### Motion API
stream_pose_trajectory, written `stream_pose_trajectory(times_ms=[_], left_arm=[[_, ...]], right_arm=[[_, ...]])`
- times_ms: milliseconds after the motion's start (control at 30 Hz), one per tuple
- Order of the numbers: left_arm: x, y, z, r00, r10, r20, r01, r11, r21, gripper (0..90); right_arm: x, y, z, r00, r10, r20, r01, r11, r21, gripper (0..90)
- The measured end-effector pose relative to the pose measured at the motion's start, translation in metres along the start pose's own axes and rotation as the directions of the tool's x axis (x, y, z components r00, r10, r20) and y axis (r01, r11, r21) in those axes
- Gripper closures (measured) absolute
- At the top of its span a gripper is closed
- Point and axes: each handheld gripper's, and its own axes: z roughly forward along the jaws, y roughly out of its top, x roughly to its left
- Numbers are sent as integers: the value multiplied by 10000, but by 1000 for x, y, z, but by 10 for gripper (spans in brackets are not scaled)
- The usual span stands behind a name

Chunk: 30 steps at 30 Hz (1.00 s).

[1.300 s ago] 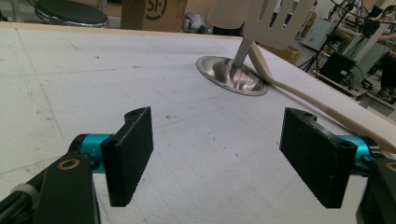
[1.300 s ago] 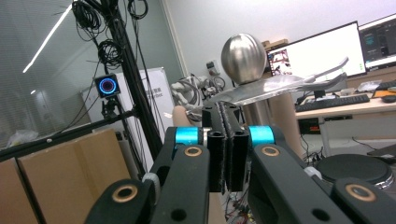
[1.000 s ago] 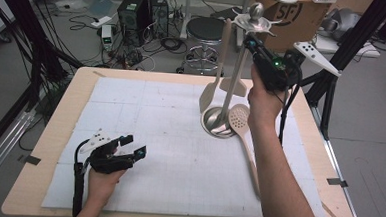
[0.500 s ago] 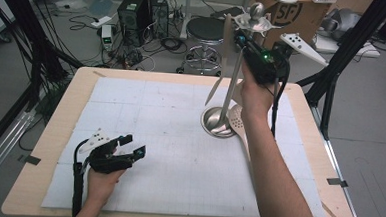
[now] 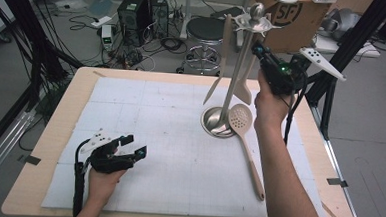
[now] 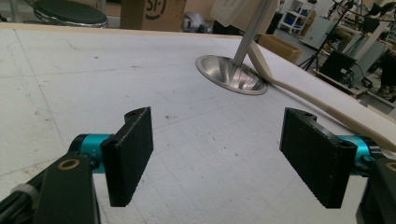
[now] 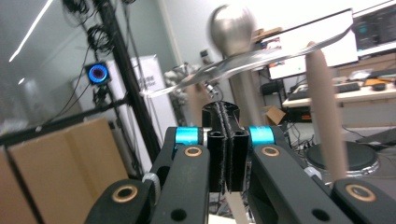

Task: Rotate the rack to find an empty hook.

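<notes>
A cluttered lab lies beyond a pale worktop (image 5: 146,111) with a white mat. At far right stands a steel rack (image 5: 233,75): round base, upright pole, hooked crown. Two utensils already hang from the crown: a spatula (image 5: 219,65) on the left and a turner (image 5: 244,88) on the right. The right claw (image 5: 258,50), raised beside the crown, is clamped on the turner's handle tip, apparently still settling it on its hook. A slotted spoon (image 5: 244,141) lies flat, its head touching the base: seemingly left to hang. The left claw (image 5: 135,146) rests near left, wide open, empty.
</notes>
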Motion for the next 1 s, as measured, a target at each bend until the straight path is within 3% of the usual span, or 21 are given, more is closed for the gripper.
stream_pose_trajectory(times_ms=[300,433,500,567,1000], left_arm=[[1,0,-1,10000,48,-3,-48,10000,6,263],[1,0,0,10000,-9,-6,9,10000,2,263],[1,0,0,10000,-67,16,67,10000,-38,263],[1,0,0,10000,-9,33,9,10000,2,264],[0,1,1,10000,-5,29,5,10000,-33,263]], right_arm=[[-17,8,-5,9957,861,351,-845,9954,-442,900],[-14,14,-4,9972,716,195,-705,9961,-530,900],[-8,17,-3,9988,487,49,-485,9976,-490,900],[-2,18,-2,9998,116,188,-107,9987,-502,900],[5,13,-1,9999,-117,-37,116,9997,-196,893]])
